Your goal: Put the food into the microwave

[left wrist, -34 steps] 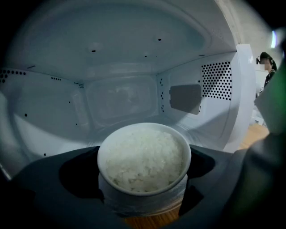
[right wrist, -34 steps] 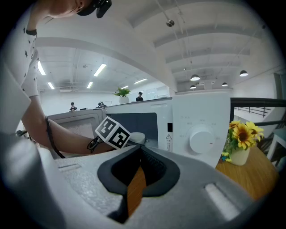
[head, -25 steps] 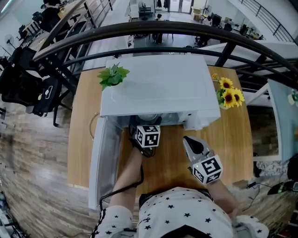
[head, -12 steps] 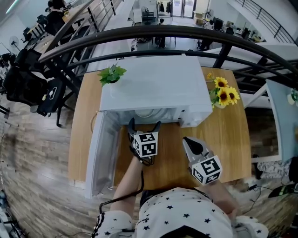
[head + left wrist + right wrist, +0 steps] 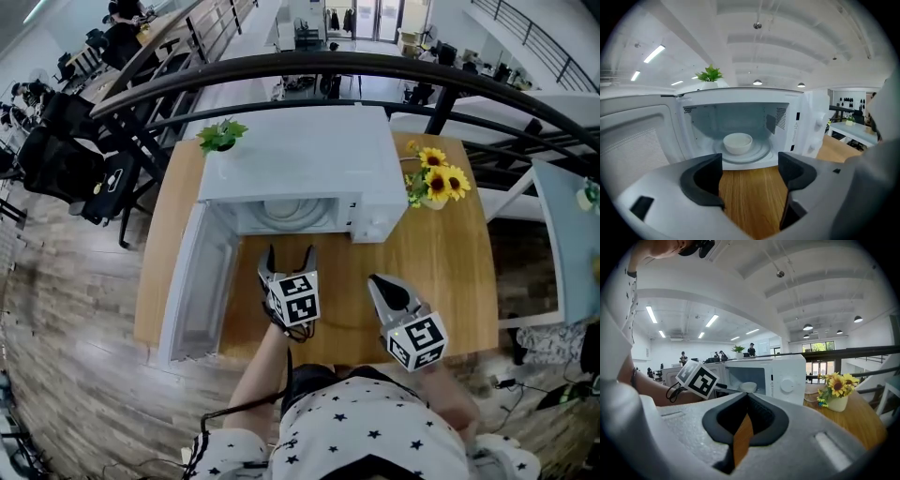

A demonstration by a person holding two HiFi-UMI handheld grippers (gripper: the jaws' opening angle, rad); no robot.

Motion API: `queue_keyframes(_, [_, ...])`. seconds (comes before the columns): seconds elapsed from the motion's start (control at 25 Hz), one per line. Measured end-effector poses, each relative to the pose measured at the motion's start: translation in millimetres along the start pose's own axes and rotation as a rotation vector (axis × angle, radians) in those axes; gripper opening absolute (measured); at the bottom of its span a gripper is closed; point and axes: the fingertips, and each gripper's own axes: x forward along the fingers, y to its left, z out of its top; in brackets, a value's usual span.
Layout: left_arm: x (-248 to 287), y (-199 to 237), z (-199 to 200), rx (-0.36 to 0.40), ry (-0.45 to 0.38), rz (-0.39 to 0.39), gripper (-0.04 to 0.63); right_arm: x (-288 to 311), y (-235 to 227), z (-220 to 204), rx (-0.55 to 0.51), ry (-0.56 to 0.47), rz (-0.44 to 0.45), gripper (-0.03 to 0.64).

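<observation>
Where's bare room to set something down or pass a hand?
Free: light wooden tabletop right of the white microwave, in front of the sunflower vase; microwave top, apart from the small green plant. Crowded: cavity, where a white bowl sits on the turntable; the open door blocks the left side.

We're looking at a wooden table [image 5: 450, 272] w/ sunflowers [image 5: 434, 183] in a white pot standing on its right rear part. Small green plant [image 5: 221, 136] sitting back left. Black railing [image 5: 281, 67] curving across behind; dark office chairs [image 5: 66, 159] crowding far left, over plank flooring [image 5: 66, 309].
</observation>
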Motion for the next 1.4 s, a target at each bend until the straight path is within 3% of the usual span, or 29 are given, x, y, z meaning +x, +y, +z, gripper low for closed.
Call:
queue_keyframes(0.36, [-65, -22, -13, -0.035, -0.039, 0.061, 0.231, -55, 12, -10, -0.009, -0.028, 0.015, 0.006])
queue_keyframes(1.08, [-197, -74, -51, -0.094, -0.088, 0.070, 0.059, -157, 49, -39, -0.013, -0.079, 0.014, 0.006])
queue_keyframes(1.4, [-243, -89, -69, -0.107, -0.086, 0.057, 0.019, -188, 63, -47, -0.008, -0.105, 0.016, 0.006])
